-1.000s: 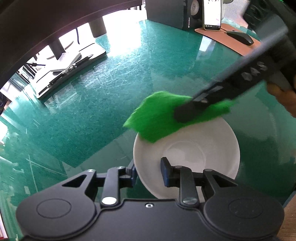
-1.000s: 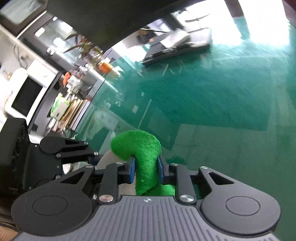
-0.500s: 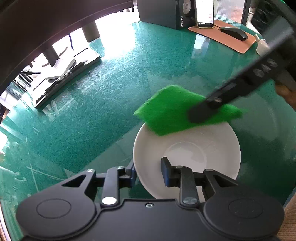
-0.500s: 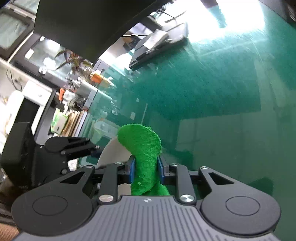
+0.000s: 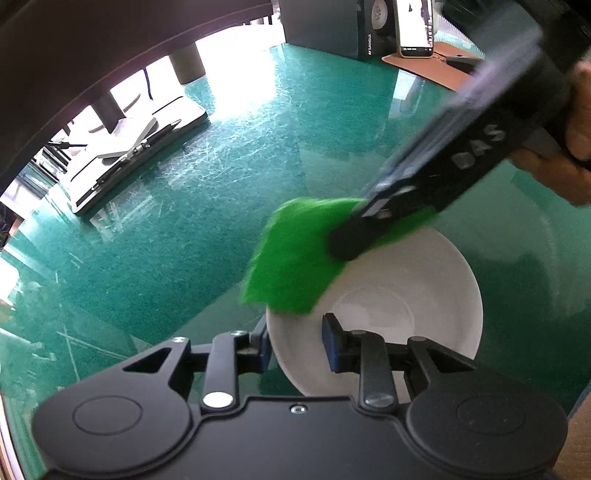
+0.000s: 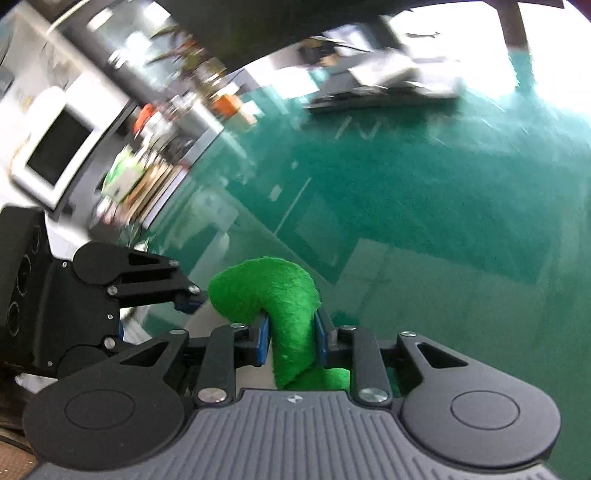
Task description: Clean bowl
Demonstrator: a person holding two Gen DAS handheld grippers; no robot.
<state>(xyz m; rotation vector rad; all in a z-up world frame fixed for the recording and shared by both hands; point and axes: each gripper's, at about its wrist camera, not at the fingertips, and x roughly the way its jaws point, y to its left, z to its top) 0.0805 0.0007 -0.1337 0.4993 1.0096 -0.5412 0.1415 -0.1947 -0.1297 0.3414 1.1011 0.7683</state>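
Observation:
A white bowl (image 5: pixel 399 295) sits on the green table. My left gripper (image 5: pixel 295 345) is shut on its near left rim, one finger inside and one outside. My right gripper (image 6: pixel 291 341) is shut on a green cloth (image 6: pixel 280 295). In the left wrist view the right gripper (image 5: pixel 347 245) comes in from the upper right and holds the green cloth (image 5: pixel 295 258) over the bowl's far left rim; whether it touches is unclear. In the right wrist view the left gripper (image 6: pixel 188 295) shows at the left, and only a sliver of the bowl (image 6: pixel 201 319) is visible.
A dark tray with white items (image 5: pixel 136 144) lies at the table's far left. A speaker (image 5: pixel 332 26), a phone (image 5: pixel 415 26) and a brown mat (image 5: pixel 436 68) are at the far edge. Shelves and a microwave (image 6: pixel 59 147) stand beyond the table.
The right gripper has swept the cloth down and left over the bowl's far left rim. The left gripper and the bowl have stayed put.

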